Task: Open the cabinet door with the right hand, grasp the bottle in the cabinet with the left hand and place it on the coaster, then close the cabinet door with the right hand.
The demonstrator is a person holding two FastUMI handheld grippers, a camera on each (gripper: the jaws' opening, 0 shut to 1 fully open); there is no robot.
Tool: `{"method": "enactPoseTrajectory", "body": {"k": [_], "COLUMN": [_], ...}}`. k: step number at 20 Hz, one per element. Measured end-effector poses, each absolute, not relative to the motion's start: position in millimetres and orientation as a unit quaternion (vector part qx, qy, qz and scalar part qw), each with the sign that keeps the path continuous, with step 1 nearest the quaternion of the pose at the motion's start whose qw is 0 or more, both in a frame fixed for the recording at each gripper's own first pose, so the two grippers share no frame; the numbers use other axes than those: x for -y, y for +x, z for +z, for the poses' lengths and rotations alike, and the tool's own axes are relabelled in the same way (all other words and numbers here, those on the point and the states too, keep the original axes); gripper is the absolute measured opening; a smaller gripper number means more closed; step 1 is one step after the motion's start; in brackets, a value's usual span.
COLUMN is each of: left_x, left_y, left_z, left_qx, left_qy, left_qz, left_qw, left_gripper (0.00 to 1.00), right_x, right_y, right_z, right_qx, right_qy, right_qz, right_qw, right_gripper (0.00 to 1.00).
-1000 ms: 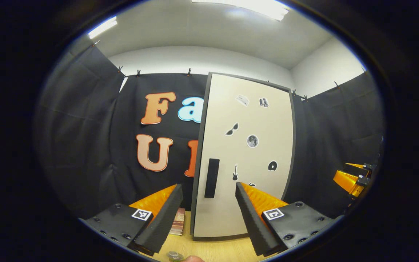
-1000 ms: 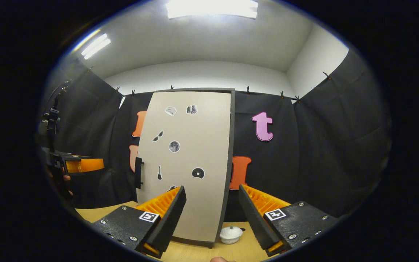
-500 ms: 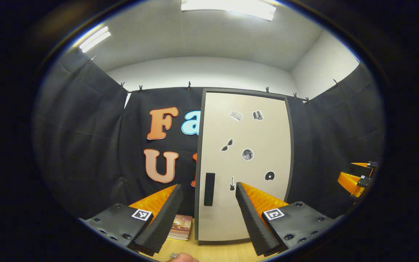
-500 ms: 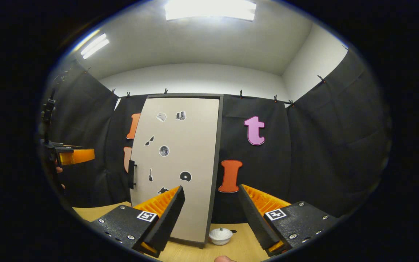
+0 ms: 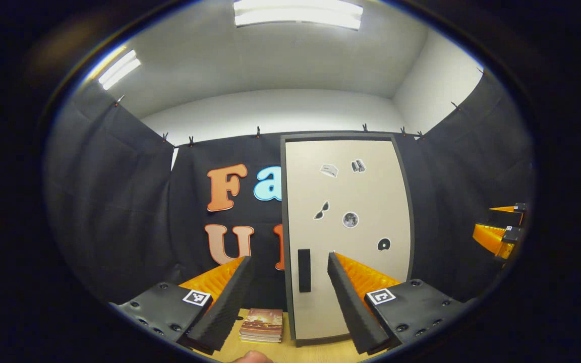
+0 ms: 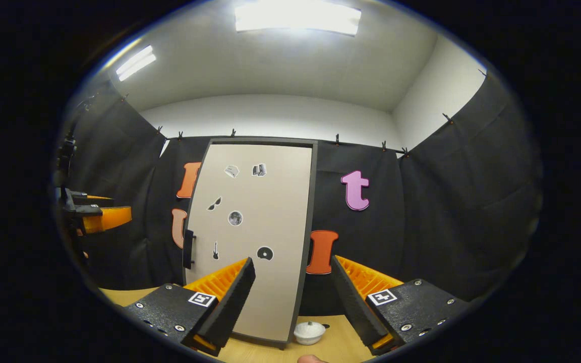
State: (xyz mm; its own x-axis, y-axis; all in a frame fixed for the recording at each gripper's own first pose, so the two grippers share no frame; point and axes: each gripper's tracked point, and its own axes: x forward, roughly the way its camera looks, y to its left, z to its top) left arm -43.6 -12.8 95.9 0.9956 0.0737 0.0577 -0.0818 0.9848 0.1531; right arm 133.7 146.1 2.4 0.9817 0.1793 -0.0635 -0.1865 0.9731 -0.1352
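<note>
Left gripper view: cabinet door (image 5: 347, 237) farther off than before.

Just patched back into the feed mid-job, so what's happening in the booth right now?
A person holds both grippers up in front of a tall beige cabinet on a wooden table. Its door is shut and the black handle is untouched. The left gripper and right gripper are both open and empty. A stack of books lies left of the cabinet, a small white lidded pot to its right.
</note>
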Motion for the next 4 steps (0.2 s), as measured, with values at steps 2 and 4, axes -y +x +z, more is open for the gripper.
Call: {"method": "enactPoseTrajectory", "body": {"k": [2,4], "left_x": [12.4,14.6], "left_y": [-42.0,-40.6], "left_z": [92.9,88.5], "left_qx": [0.030,0.024], "left_qy": [0.079,0.071], "left_qz": [0.038,0.031], "left_qw": [0.996,0.997], "left_gripper": [0.94,0.94], "right_x": [-148.4,-149.2], "right_y": [133.1,131.9], "right_z": [-1.0,-7.5], "right_qx": [-0.028,-0.033], "right_qy": [-0.066,-0.067], "right_qz": [0.089,0.089], "right_qw": [0.993,0.993], "right_gripper": [0.94,0.94]}}
